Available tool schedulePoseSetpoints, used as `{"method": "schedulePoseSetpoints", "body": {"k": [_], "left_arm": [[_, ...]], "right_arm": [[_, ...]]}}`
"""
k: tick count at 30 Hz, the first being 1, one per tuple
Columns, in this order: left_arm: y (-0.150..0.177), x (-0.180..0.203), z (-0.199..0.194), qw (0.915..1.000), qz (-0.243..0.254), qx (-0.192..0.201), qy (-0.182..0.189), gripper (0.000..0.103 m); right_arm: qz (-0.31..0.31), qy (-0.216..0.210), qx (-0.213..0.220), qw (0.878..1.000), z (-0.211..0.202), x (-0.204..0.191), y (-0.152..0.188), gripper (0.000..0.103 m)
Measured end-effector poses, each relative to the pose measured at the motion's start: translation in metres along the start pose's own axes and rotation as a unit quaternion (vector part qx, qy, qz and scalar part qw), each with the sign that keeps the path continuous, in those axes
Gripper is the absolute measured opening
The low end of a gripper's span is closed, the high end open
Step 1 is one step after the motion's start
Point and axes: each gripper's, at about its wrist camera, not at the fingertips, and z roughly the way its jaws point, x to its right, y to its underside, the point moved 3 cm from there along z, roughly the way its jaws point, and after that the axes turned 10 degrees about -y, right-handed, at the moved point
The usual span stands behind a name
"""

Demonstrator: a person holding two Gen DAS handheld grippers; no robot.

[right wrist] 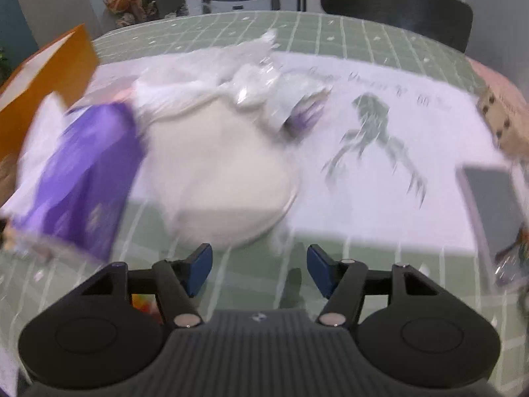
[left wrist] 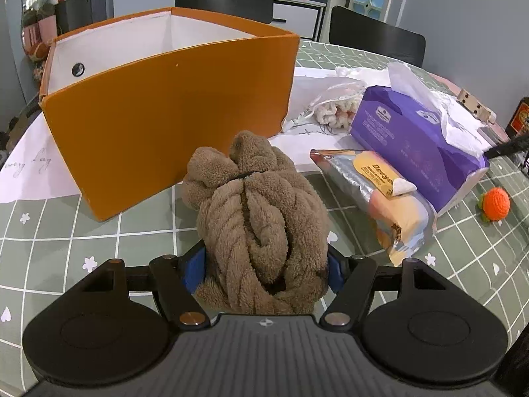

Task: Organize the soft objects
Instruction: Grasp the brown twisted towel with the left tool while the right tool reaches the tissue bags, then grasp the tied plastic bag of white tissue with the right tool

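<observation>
My left gripper (left wrist: 266, 264) is shut on a brown fluffy towel bundle (left wrist: 261, 221) tied with a dark band, held just above the green checked tablecloth (left wrist: 99, 244). An open orange box (left wrist: 172, 106) with a white inside stands right behind it. My right gripper (right wrist: 259, 269) is open and empty, low over the table, facing a white round soft object (right wrist: 224, 172) in a clear plastic bag. The right wrist view is blurred by motion. A purple tissue pack (right wrist: 82, 178) lies to its left and also shows in the left wrist view (left wrist: 416, 145).
A foil snack packet (left wrist: 380, 198) lies beside the tissue pack. A small orange crocheted toy (left wrist: 494, 203) sits at the right. A bag with knitted yarn (left wrist: 334, 109) lies behind. A wooden dice block (right wrist: 502, 122) and a dark phone-like slab (right wrist: 492, 205) are at right. Black chairs (left wrist: 377, 36) stand behind the table.
</observation>
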Motion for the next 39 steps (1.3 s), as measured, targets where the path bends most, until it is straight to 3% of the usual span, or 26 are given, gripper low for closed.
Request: {"method": "schedulePoseSetpoints", "body": {"k": [3,6,12,20,26,29,33,36,39], "left_arm": [[0.0,0.001,0.001,1.0,0.001,-0.001,-0.002,0.081],[0.001,0.001,0.002,1.0,0.002,0.0,0.0,0.081],[-0.001,0.001,0.002,1.0,0.004,-0.008,-0.002,0.082],[-0.001,0.003,0.004,0.9999,0.004,-0.012,-0.009,0.085],[-0.001,0.007,0.005,0.9996,0.015,-0.014,-0.02,0.085],[-0.002,0.008,0.005,0.9995,0.016,-0.017,-0.022,0.085],[-0.002,0.008,0.006,0.9993,0.017,-0.021,-0.025,0.085],[-0.003,0.009,0.007,0.9992,0.016,-0.022,-0.028,0.085],[-0.003,0.01,0.008,0.9992,0.015,-0.023,-0.03,0.086]], "right_arm": [[-0.026,0.014,0.007,1.0,0.014,0.01,-0.032,0.066],[-0.051,0.019,0.026,0.998,0.024,0.018,-0.065,0.076],[-0.091,0.011,0.036,0.995,0.046,0.019,-0.113,0.08],[-0.165,0.016,0.013,0.986,0.075,0.015,-0.132,0.081],[-0.184,0.024,0.012,0.982,0.088,0.02,-0.138,0.091],[-0.217,0.058,-0.001,0.975,0.092,0.019,-0.139,0.096],[-0.28,0.104,-0.02,0.954,0.095,0.014,-0.14,0.099],[-0.319,0.123,-0.029,0.939,0.101,0.01,-0.144,0.1],[-0.34,0.117,-0.032,0.933,0.103,0.006,-0.148,0.1]]}}
